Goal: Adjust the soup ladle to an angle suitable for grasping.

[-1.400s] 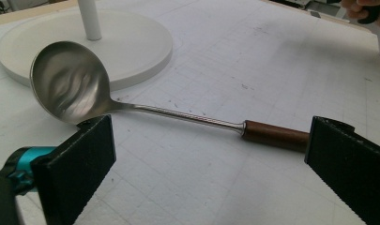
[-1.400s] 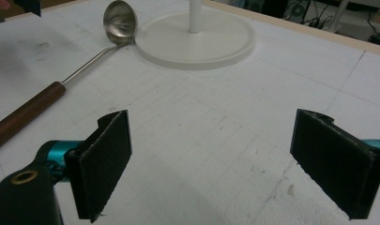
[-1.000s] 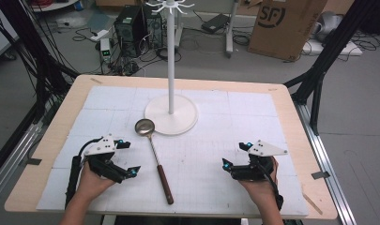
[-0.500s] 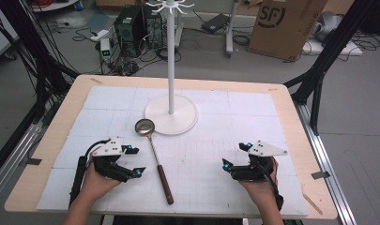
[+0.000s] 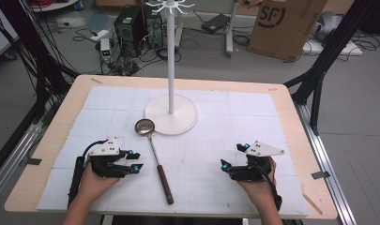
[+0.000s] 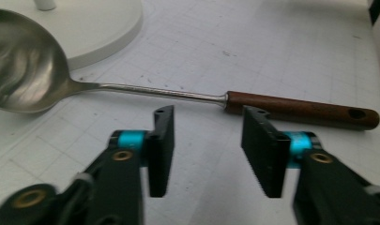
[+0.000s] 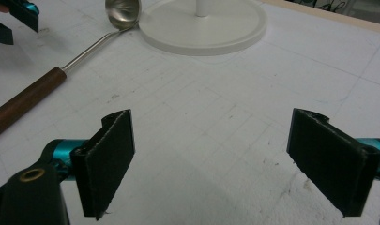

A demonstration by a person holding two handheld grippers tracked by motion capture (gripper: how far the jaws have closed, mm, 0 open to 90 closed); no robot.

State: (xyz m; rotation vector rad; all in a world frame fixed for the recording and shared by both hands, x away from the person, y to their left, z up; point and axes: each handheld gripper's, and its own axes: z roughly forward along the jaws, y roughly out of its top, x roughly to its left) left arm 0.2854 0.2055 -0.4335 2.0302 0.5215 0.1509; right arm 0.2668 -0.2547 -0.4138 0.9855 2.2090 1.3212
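Observation:
A ladle [image 5: 153, 152] with a steel bowl and a brown wooden handle lies on the white mat between my two grippers, its bowl against the stand's base. My left gripper [image 5: 137, 161] rests just left of the handle and points at it. Its jaws have just been closing and stand partly apart with nothing between them. In the left gripper view the ladle's shaft [image 6: 178, 93] runs just beyond the left gripper [image 6: 209, 115]. My right gripper [image 5: 232, 155] rests at the right, open wide and empty. In its own view the right gripper [image 7: 213, 117] faces bare mat, with the ladle [image 7: 37, 93] off to the left.
A white stand [image 5: 171, 70] with a round base [image 5: 178, 123] and hooks at the top rises at the mat's middle back. The base [image 7: 201, 28] lies ahead of the right gripper. Wooden table edges [image 5: 33, 159] frame the mat. Boxes and cables lie on the floor beyond.
The left gripper's jaws have drawn closer together. Both hands and the ladle have stayed where they were.

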